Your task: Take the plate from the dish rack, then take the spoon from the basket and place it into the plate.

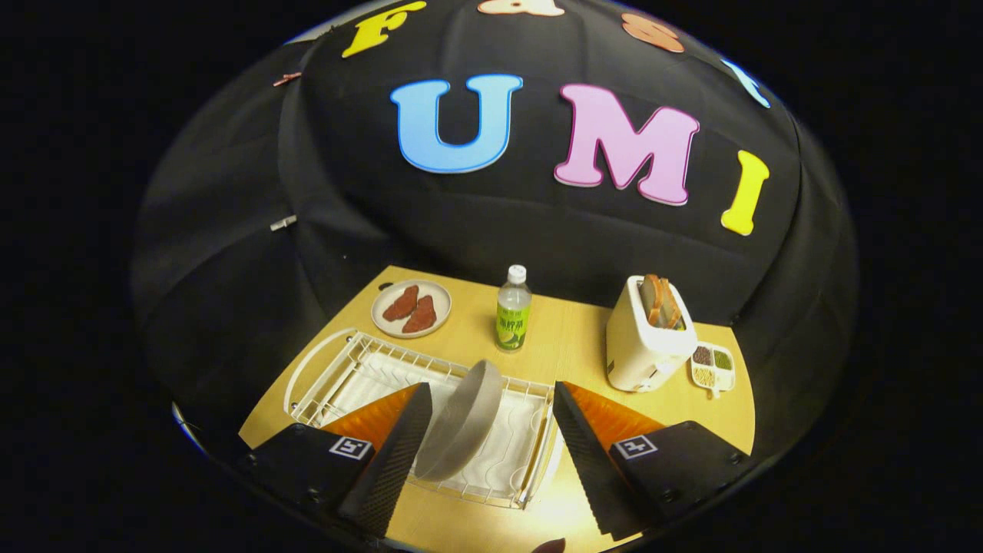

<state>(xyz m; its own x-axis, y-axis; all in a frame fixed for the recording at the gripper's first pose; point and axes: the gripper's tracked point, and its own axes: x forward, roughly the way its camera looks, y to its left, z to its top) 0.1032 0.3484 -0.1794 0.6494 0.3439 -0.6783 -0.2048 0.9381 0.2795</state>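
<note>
Wooden table [568, 346] holds the dish rack [345, 376]; plate [465, 418] stands on edge between spread fingers [392, 453]

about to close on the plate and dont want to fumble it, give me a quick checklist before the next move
1. Gripper open: ok, the fingers stand wide apart.
2. Plate between the fingers: ok, it stands on edge in the dish rack, nearer the left finger than the right finger.
3. Fingers pressing on the plate: not ok, the right finger is apart from it; cannot tell whether the left touches it.
4. Room to set the plate down: ok, bare table lies between the bottle and the toaster.
5. Spoon and basket located: cannot tell.
</note>
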